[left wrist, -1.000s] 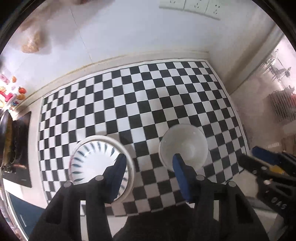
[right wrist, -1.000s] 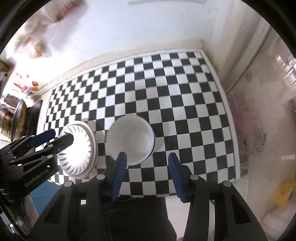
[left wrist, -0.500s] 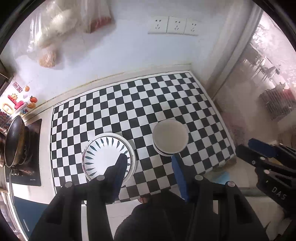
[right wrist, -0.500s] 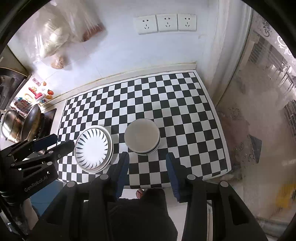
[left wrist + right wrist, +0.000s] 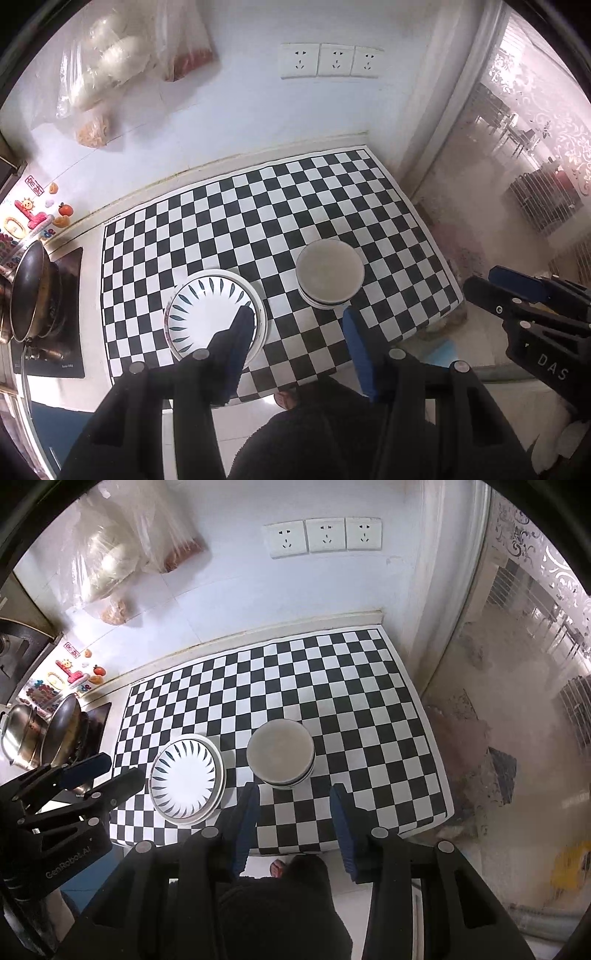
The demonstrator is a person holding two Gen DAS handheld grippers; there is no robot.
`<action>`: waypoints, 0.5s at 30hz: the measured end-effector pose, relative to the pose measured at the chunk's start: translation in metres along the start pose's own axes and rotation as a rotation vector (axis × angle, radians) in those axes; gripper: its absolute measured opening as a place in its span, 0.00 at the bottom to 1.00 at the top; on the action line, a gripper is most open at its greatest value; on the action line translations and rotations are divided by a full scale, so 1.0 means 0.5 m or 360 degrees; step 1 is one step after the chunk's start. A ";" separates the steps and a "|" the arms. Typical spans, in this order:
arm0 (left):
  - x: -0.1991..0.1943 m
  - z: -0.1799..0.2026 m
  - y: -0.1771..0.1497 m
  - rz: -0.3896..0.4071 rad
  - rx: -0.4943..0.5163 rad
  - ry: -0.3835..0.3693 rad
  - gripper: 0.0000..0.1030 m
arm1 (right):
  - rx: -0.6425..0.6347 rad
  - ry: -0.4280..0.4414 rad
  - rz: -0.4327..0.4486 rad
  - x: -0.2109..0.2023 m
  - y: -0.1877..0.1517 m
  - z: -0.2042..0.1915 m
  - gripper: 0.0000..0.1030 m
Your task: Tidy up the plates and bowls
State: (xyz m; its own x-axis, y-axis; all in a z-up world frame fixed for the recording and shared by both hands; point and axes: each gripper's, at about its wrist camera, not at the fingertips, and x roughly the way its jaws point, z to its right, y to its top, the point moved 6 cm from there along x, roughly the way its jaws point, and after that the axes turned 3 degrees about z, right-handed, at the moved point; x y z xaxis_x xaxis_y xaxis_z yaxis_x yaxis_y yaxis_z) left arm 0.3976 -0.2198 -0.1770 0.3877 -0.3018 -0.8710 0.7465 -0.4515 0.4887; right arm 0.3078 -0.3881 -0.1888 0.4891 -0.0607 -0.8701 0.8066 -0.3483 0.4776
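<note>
A stack of white plates with dark leaf marks [image 5: 207,306] [image 5: 184,779] rests on the checkered mat [image 5: 258,206] [image 5: 332,686]. To its right stands a stack of white bowls [image 5: 328,269] [image 5: 279,751]. My left gripper [image 5: 297,314] [image 5: 118,771] hangs well above the mat's front edge, open and empty, with one finger over the plates. My right gripper [image 5: 294,789] [image 5: 495,284] hovers just as high in front of the bowls, open, with nothing between its fingers. Neither gripper touches a dish.
A wok [image 5: 29,291] [image 5: 59,734] sits on a hob left of the mat. Plastic bags [image 5: 110,66] and wall sockets [image 5: 328,59] are on the back wall. A glass door [image 5: 517,664] bounds the right. A person's dark clothing and foot [image 5: 284,398] show below the counter edge.
Both grippers have risen and drawn back from the dishes, which now look smaller and farther. Sockets and bags have come into view. The right fingers stand slightly closer together.
</note>
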 end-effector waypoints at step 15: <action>0.184 -0.034 -0.002 -0.0201 -0.0051 0.0060 0.46 | 0.0054 -0.0039 -0.0134 0.172 0.031 0.037 0.41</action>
State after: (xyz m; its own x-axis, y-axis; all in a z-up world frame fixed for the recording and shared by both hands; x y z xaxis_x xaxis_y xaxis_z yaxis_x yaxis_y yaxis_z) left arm 0.4417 -0.2328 -0.2584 0.3093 -0.2121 -0.9270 0.8072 -0.4569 0.3739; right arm 0.3563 -0.4159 -0.2583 0.4114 -0.0524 -0.9099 0.8325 -0.3849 0.3986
